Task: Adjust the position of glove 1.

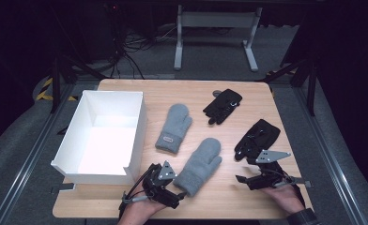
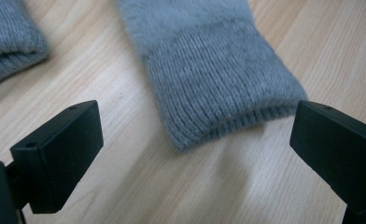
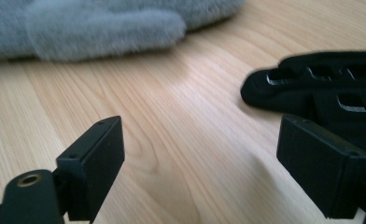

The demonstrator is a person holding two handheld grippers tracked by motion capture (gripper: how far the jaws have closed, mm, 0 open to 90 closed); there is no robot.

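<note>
The wooden table (image 1: 126, 208) fills the middle of the high view. A big white box (image 1: 134, 136) sits on its left side, and its open top is bare inside.

Four gloves lie to the right of the box. One grey mitten (image 1: 174, 127) is in the middle of the frame. The other grey mitten (image 1: 200, 165) is lower down, and its cuff points at my left gripper (image 1: 180, 194). One black glove (image 1: 223, 106) is in the upper right, and another black glove (image 1: 257, 139) sits just above my right gripper (image 1: 241, 178).

What could go wrong? I think the near mitten goes into the box. The mitten is soft and floppy. If I pinch just the edge of the cuff, it may slip out when I lift. If I grab too low, I may scrape the table.

In the left gripper view my fingers (image 2: 55, 154) are wide apart. The cuff lies just ahead, between them, but they do not touch it. In the right gripper view my fingers (image 3: 92, 163) are wide apart too, over bare wood, holding nothing. The black glove is close by at the right.
</note>
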